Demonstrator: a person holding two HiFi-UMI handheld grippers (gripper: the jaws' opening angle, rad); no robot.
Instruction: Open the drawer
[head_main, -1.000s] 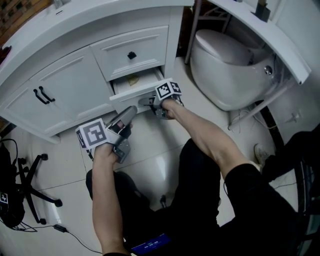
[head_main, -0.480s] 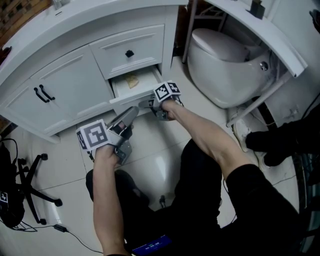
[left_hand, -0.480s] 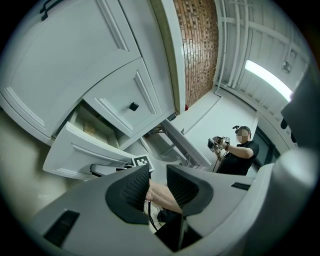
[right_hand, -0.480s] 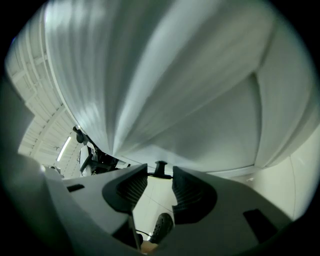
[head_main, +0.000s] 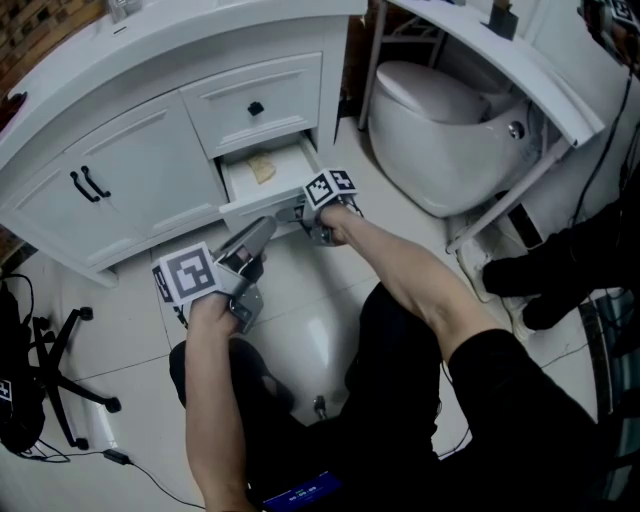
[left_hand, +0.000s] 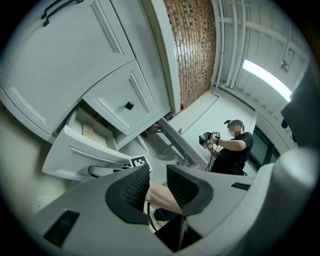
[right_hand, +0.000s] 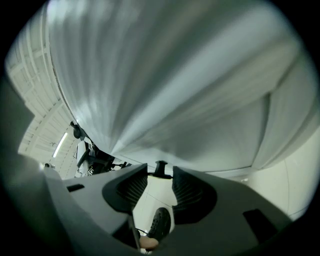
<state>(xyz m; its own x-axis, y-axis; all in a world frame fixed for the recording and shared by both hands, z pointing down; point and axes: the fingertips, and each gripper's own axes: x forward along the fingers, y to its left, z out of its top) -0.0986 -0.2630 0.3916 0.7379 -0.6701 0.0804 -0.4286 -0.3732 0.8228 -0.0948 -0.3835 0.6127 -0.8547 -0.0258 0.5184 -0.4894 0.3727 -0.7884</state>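
Note:
The white vanity's lower drawer (head_main: 238, 187) stands partly pulled out, and a tan object (head_main: 262, 168) lies inside it. My right gripper (head_main: 300, 212) is at the drawer front. In the right gripper view that front fills the picture, and the small black knob (right_hand: 161, 165) sits between the tips of the right gripper (right_hand: 160, 171), which is shut on it. My left gripper (head_main: 255, 236) hovers over the floor just left of the drawer, apart from it. In its own view the left gripper (left_hand: 157, 173) is narrowly open with nothing in it, and the drawer (left_hand: 75, 155) shows at its left.
Above the open drawer is a closed drawer (head_main: 262, 100) with a black knob, and cupboard doors (head_main: 110, 170) lie to the left. A white toilet (head_main: 440, 130) stands right of the vanity. Another person's shoes (head_main: 510, 275) are at the right. A chair base (head_main: 60, 370) is at the lower left.
The lower drawer has slid further out with my right gripper, showing more of the tan object. My left gripper drifted slightly. Another person's shoes have stepped in at the right.

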